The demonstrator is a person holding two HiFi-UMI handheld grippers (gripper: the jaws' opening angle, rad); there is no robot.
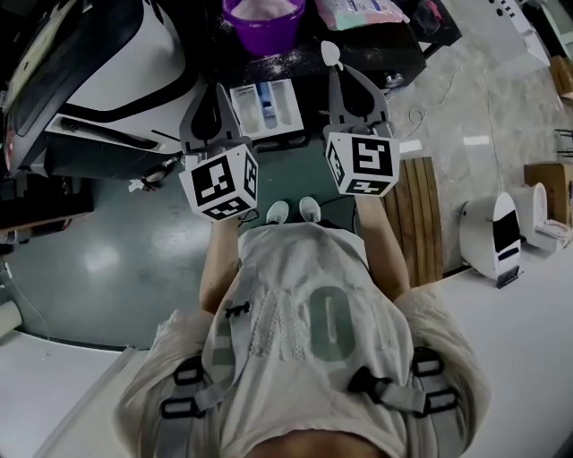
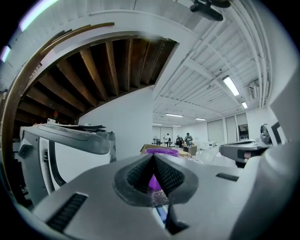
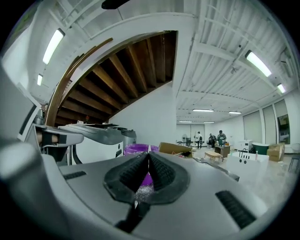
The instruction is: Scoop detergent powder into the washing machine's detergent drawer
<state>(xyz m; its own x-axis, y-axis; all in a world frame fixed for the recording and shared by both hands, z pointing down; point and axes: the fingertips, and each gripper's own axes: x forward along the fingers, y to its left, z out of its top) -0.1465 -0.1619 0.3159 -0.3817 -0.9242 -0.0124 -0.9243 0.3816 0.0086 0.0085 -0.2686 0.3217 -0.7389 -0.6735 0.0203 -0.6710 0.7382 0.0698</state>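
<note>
Step in hand, as judged: carrying the scoop (image 1: 330, 54) between purple tub (image 1: 264, 22) and detergent drawer (image 1: 288, 106); its load cannot be determined. The right gripper (image 3: 149, 157) is clamped on the handle. The scoop's long axis runs near-far, bowl far. The left gripper (image 2: 153, 159) is fully closed, empty. Next move requires level travel.

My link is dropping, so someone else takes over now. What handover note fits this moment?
Left gripper: jaws shut, empty, beside the open drawer.
Right gripper: jaws shut on the spoon, its bowl near the purple tub of powder.
Some powder is spilled on the dark top.
Powder in spoon or drawer: can't tell.
To do: scoop from the tub, tip into the drawer.
</note>
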